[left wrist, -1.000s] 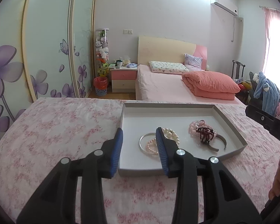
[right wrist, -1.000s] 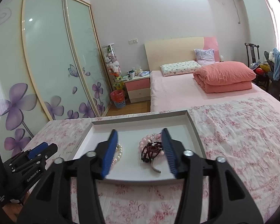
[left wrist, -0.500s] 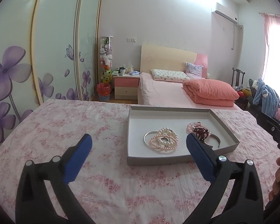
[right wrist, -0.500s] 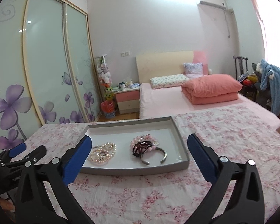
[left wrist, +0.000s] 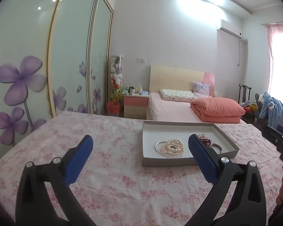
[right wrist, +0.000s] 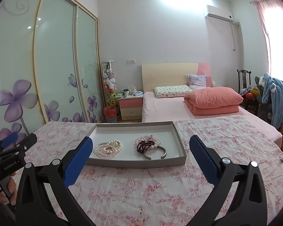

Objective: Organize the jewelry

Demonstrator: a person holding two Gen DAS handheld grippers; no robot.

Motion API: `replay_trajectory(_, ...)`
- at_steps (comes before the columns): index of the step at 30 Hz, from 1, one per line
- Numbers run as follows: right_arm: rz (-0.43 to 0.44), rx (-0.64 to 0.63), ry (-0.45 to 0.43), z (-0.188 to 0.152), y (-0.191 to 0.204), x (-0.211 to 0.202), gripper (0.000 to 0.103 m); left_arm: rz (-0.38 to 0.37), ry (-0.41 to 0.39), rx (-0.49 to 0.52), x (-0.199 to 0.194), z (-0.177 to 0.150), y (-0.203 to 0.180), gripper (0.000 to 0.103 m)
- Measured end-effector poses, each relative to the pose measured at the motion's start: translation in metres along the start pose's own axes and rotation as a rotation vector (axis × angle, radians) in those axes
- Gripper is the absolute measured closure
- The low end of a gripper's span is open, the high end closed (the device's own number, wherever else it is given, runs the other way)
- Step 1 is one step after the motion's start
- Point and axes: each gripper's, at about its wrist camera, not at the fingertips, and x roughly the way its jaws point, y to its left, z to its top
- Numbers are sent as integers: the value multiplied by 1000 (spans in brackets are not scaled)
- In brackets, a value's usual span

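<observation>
The jewelry sits in the shallow grey tray (right wrist: 179,143) at mid-frame in my right view: a pearl strand (right wrist: 108,147) coiled over a thin bangle on the tray's left half, and a pink bead bracelet (right wrist: 147,141) under a dark bead strand (right wrist: 144,145), touching an open metal cuff (right wrist: 155,152), on its right half. The tray rests on the floral-clothed counter (right wrist: 160,188).

My worry is the two piles: the strands overlap, so if I reach in for one I judge I may drag its neighbour along or snag beads on the cuff's open ends. The light tray could also slide on the cloth if a tong tip catches its low wall.

Compared with a second ago, both tongs have just been opening and now stand spread wide with nothing between them: left tongs (left wrist: 140,147), right tongs (right wrist: 141,146). Both views have pulled back, so the tray looks smaller and farther up the frame. The jewelry lies as it did.
</observation>
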Motion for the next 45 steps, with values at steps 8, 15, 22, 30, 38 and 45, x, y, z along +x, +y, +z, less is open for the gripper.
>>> replay_trajectory(8, 18, 15, 9, -14, 2, -15, 2, -39, -2, 15, -18, -10, -5, 4)
replay_trajectory(15, 24, 26, 16, -28, 1, -22, 2, -58, 4, 61, -28, -21, -14, 4)
replay_trajectory(22, 20, 20, 11, -35, -1, -23, 2, -78, 30, 49, -24, -28, -16, 4)
replay_trajectory(30, 14, 19, 4, -36, -3, -23, 2, -66, 43, 49, -21, -32, -17, 4)
replay_trajectory(38, 18, 19, 8, -35, -3, -22, 2, -64, 45, 46, -20, -31, -16, 4)
replay_trajectory(45, 20, 17, 11, -35, -3, -21, 2, -65, 47, 45, -19, -30, -16, 4)
